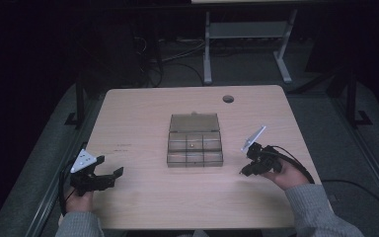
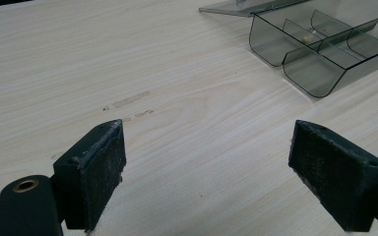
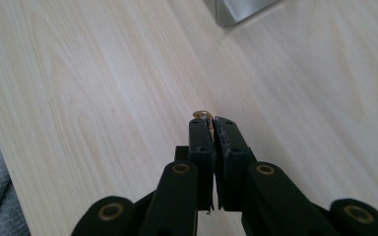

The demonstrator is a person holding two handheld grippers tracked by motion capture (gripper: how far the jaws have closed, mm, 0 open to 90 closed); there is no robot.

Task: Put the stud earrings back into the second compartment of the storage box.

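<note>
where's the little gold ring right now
The gold ring is pinched at the tip of the right tongs, above the bare table to the right of the compartment box.

A pale wood-grain table (image 1: pixel 143 113) with rounded corners fills the middle of the high view. A round cable hole (image 1: pixel 228 98) sits near its upper right edge. At the centre lies a smoky clear compartment box (image 1: pixel 195 149), its lid (image 1: pixel 194 123) folded back flat on the tabletop. A faint scuff mark (image 1: pixel 123 145) shows at centre left.
</note>
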